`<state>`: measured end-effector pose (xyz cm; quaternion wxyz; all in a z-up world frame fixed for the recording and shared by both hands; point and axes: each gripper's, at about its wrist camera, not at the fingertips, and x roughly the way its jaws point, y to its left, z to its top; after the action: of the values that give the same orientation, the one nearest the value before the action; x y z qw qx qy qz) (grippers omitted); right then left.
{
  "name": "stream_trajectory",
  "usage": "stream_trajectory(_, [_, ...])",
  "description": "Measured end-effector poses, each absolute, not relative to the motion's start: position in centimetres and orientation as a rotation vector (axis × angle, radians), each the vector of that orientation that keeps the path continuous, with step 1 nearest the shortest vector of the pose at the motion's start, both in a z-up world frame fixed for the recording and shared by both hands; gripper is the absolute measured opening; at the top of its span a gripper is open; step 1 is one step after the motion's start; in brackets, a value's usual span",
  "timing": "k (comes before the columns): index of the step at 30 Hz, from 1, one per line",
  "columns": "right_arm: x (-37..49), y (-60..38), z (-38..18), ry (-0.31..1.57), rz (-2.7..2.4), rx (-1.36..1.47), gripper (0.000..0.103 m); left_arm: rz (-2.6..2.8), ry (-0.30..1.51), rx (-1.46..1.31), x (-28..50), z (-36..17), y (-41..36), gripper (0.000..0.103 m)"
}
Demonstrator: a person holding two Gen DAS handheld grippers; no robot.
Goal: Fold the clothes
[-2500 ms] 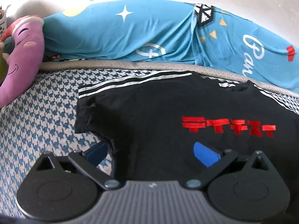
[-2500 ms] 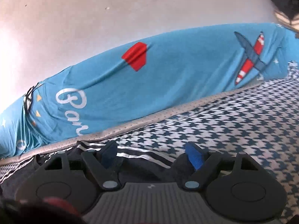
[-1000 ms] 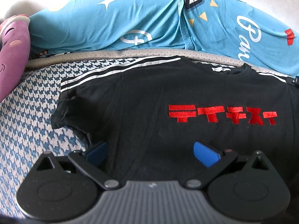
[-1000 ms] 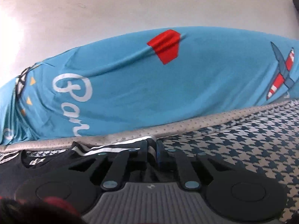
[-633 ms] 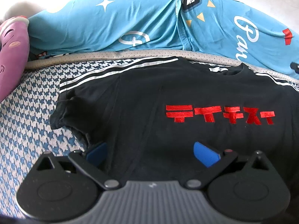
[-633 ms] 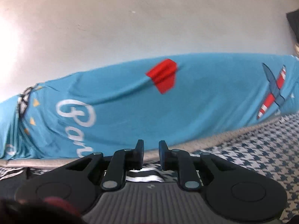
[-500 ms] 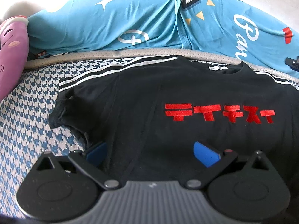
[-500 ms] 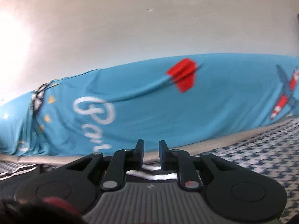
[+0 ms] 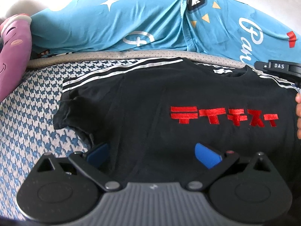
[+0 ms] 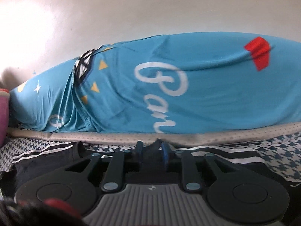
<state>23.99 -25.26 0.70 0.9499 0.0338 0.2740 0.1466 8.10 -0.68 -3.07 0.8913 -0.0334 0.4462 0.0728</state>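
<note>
A black T-shirt (image 9: 169, 94) with red characters and white shoulder stripes lies spread on the houndstooth bedcover (image 9: 28, 122). My left gripper (image 9: 152, 153) hovers open over the shirt's lower left part, blue pads wide apart, nothing between them. In the right wrist view my right gripper (image 10: 152, 150) is shut on a pinch of the T-shirt (image 10: 47, 162) near its striped far edge; a small peak of black cloth stands between the fingertips. Part of that gripper's body and a hand (image 9: 298, 113) show at the right edge of the left wrist view.
A long blue printed pillow (image 9: 112, 22) runs along the white wall behind the shirt, above a beige mattress edge (image 10: 207, 137). A purple plush toy (image 9: 13, 56) lies at the far left. Bare houndstooth cover (image 10: 278, 154) extends to the right of the shirt.
The right gripper went from open to shut on the shirt's far edge, then swung left with the cloth, entering the left wrist view. The left gripper stayed open, moving slightly over the shirt.
</note>
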Motion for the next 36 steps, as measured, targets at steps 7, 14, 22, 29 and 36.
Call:
stream_trajectory(7, [24.7,-22.3,-1.3,0.61,0.285,-0.016,0.043,0.163,0.939,-0.079,8.2,-3.4,-0.4,0.103])
stream_trajectory(14, [24.8,-21.2,-2.4,0.583,0.268,-0.073,0.01,0.151,0.944,-0.063,8.2,-3.6,-1.0,0.103])
stream_trajectory(22, [24.9,-21.2,-2.5,0.553,0.246,-0.032,0.005,0.151,0.943,-0.047,8.3,-3.8,-1.4,0.103])
stream_trajectory(29, [24.4,-21.4,-0.5,0.443,0.274,0.049,0.004,0.152,0.946,-0.05,8.5,-3.8,-1.4,0.103])
stream_trajectory(36, [24.2,-20.3,0.3,0.465,0.302,0.041,0.004,0.149,0.949,-0.053,8.6,-3.7,-1.7,0.103])
